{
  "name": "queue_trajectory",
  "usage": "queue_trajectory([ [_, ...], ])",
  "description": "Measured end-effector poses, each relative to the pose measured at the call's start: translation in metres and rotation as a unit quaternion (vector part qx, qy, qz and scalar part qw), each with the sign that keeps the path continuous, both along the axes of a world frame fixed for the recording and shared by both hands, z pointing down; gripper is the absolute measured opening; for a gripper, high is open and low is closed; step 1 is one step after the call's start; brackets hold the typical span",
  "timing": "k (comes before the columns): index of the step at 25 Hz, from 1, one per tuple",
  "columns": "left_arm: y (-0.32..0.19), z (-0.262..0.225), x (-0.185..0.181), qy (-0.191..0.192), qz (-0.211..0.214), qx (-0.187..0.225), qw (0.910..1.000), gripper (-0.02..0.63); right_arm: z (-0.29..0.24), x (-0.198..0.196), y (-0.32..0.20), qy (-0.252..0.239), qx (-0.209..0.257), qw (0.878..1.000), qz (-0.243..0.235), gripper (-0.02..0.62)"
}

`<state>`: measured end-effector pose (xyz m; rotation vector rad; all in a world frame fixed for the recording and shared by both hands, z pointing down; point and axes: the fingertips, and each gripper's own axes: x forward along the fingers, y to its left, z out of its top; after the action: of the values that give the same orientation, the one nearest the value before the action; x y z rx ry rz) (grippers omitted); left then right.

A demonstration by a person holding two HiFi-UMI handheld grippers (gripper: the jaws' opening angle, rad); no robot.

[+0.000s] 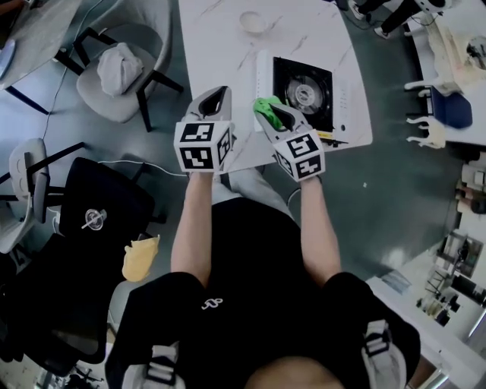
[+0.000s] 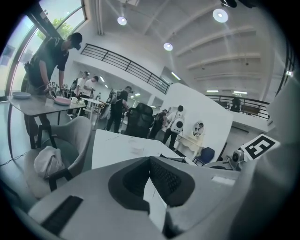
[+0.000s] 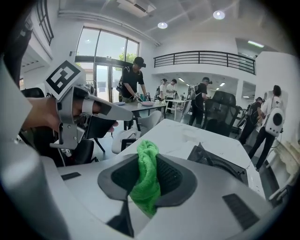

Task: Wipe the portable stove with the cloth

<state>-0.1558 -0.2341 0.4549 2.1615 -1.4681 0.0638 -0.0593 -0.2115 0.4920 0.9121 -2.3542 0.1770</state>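
Observation:
The portable stove, white with a black top and a round burner, sits at the near right corner of the white marble table. My right gripper hovers over the stove's near left edge, shut on a bright green cloth. In the right gripper view the cloth is bunched between the jaws, with the stove just ahead to the right. My left gripper is held beside it over the table's front edge. Its jaws meet at the tips with nothing in them.
A small white bowl stands on the table beyond the stove. A grey chair holding a white bundle stands left of the table. A black office chair is near my left side. Several people work at distant tables.

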Motion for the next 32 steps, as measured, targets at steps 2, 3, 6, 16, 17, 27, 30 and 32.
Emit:
queue_trajectory([
  [2, -0.004, 0.006, -0.001, 0.002, -0.004, -0.008, 1.0, -0.002, 0.006, 0.001, -0.005, 0.001, -0.01, 1.0, 0.001, 0.086],
  [3, -0.007, 0.008, 0.0, 0.003, -0.005, -0.011, 0.9999, -0.002, 0.007, 0.003, -0.007, 0.001, -0.015, 1.0, 0.001, 0.086],
  [6, -0.014, 0.015, 0.007, 0.005, -0.004, -0.02, 0.9998, -0.002, 0.009, 0.009, -0.016, 0.002, -0.024, 1.0, 0.003, 0.086],
  [16, -0.035, 0.031, 0.008, 0.008, -0.03, -0.038, 0.9988, -0.002, 0.005, 0.021, -0.062, -0.039, -0.054, 0.997, 0.025, 0.084],
  [17, -0.037, 0.033, 0.006, 0.008, -0.035, -0.04, 0.9985, -0.002, 0.005, 0.023, -0.067, -0.045, -0.054, 0.997, 0.026, 0.084],
  [27, -0.057, 0.046, 0.006, 0.004, -0.054, -0.055, 0.997, -0.002, 0.003, 0.039, -0.1, -0.145, -0.101, 0.983, 0.05, 0.083],
  [30, -0.064, 0.048, 0.011, 0.003, -0.052, -0.059, 0.9969, -0.002, -0.004, 0.042, -0.115, -0.147, -0.086, 0.984, 0.055, 0.083],
  [32, -0.069, 0.049, 0.014, 0.002, -0.051, -0.06, 0.9969, -0.002, -0.005, 0.039, -0.124, -0.113, -0.074, 0.99, 0.039, 0.083],
])
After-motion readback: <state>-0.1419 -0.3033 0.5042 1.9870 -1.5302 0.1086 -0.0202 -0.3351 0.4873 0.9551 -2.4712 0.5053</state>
